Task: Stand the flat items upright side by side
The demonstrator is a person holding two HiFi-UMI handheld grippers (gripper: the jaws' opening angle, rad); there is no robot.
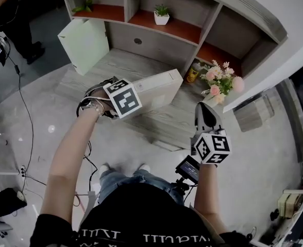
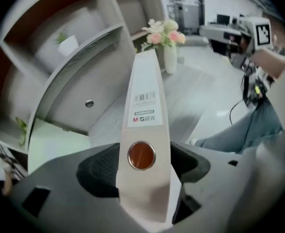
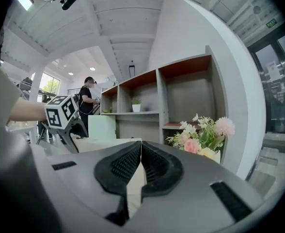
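Your left gripper (image 2: 142, 169) pinches the white folder (image 2: 145, 106) by its spine, between the fingers, so you can stand it up. Your right gripper (image 3: 140, 166) has its fingers pressed together, holding nothing.

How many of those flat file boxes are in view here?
2. A white file box is clamped in the left tool, held over the desk. A pale green file box stands at the desk's left end. More may be hidden.
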